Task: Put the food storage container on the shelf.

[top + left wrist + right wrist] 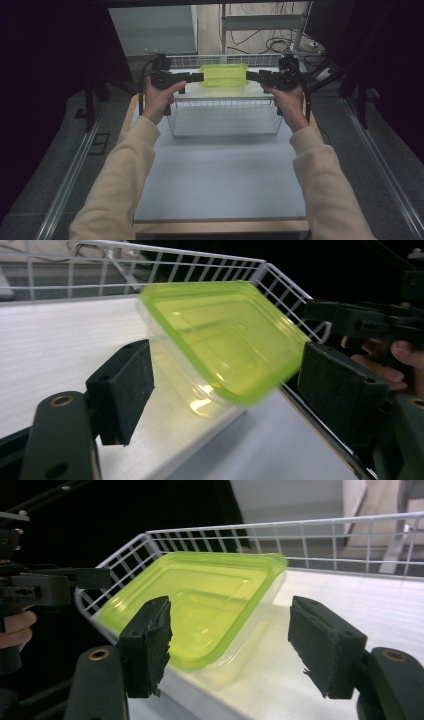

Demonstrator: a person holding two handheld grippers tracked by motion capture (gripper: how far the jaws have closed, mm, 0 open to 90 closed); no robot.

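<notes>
Now the green-lidded plastic container (223,75) sits on the white top shelf (220,93) of a wire rack (224,118) at the far end of the counter (220,180), with the rack's low wire rail just behind it. Its clear tub is closed by the translucent green lid, which faces up. Its long axis runs across the shelf from one gripper to the other, parallel to the back rail, so a short end points at each hand.

The left gripper (198,77) stands at the container's left end and the right gripper (251,76) at its right end, both held level and aimed inward at each other. In the left gripper view the container (222,340) lies ahead of and between the two black pads, neither of which presses on it; the right gripper view shows the same, the box (197,605) between widely parted pads. Both pairs of jaws are well open and hold nothing.

The step in hand looks like releasing the box on the shelf. To do it well, each hand should draw straight back along the long axis, keeping the pads clear of the lid's rim so the box is not dragged toward the front edge.
</notes>
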